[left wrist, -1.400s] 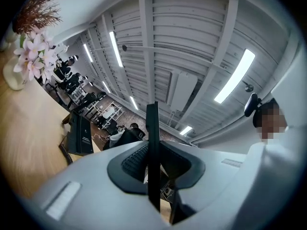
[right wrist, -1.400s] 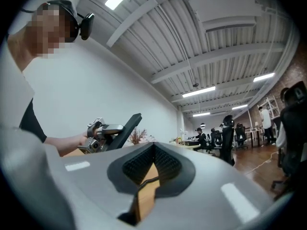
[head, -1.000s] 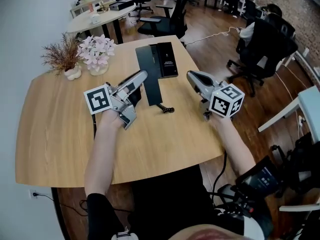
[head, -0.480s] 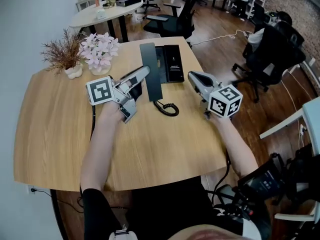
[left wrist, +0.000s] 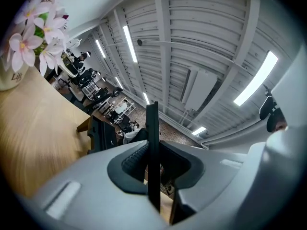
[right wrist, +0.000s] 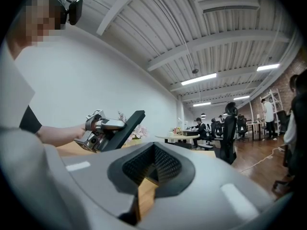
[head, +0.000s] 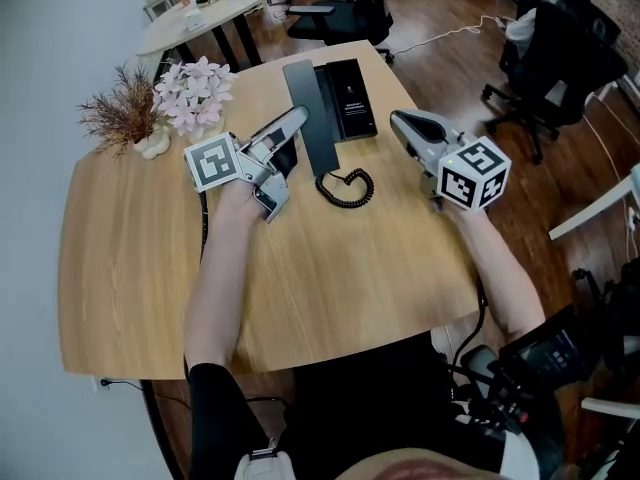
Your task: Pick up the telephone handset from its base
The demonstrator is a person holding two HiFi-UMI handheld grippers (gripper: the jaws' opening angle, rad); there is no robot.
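Note:
The black telephone handset (head: 316,118) is tilted up off the table beside its black base (head: 355,108), and its coiled cord (head: 346,187) trails onto the wood. My left gripper (head: 296,120) is shut on the handset's left edge. In the left gripper view the handset (left wrist: 152,143) shows as a thin dark bar pinched between the pads of the left gripper (left wrist: 152,164). My right gripper (head: 404,124) hovers right of the base, shut and empty. The right gripper view shows the right gripper (right wrist: 153,169), and beyond it the left gripper (right wrist: 106,126) holding the handset (right wrist: 128,124).
A vase of pink flowers (head: 194,98) and a dried plant (head: 124,120) stand at the table's far left. The wooden table (head: 330,288) ends close behind the base. Office chairs (head: 345,13) and another round table (head: 200,18) stand beyond it.
The left gripper has carried the handset sideways over the table. More of the coiled cord now lies in view under its near end. The right gripper has shifted a little.

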